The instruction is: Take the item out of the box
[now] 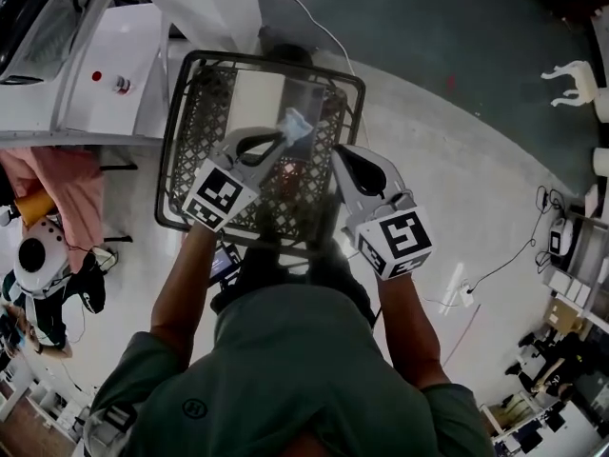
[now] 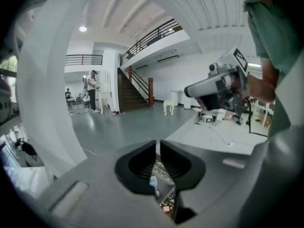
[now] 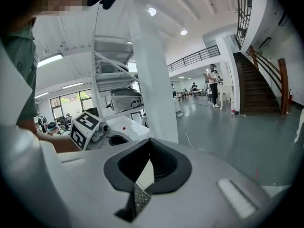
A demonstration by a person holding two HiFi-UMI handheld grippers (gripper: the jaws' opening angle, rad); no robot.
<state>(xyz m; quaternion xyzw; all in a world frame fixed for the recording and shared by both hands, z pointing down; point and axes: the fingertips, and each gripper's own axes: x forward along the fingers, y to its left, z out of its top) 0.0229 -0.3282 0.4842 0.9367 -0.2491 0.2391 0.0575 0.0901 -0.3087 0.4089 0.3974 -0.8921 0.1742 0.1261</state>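
Black lattice makes up the basket (image 1: 195, 122), which stands on the pale floor (image 1: 457, 188) in front of the person. Its one pale blue item (image 1: 294, 125) lies near the basket's middle, a little toward the far edge. It looks small and crumpled, and its long axis is too small to tell. Left tongs (image 1: 279, 141) hang right over it, tips pointing down and away from the person, with the item just past them. In the left gripper view the jaws stand a narrow slit apart. The item shows low in that slit, and as far as I can judge it sits beyond the pads, not pinched by them. Right tongs (image 1: 337, 156) hover beside, over the basket's right half, jaws together at the tips and holding nothing. The left tongs are the nearer, so the grasp likely falls to them: widen, drop straight down onto the item, close, then lift clear of the rim.
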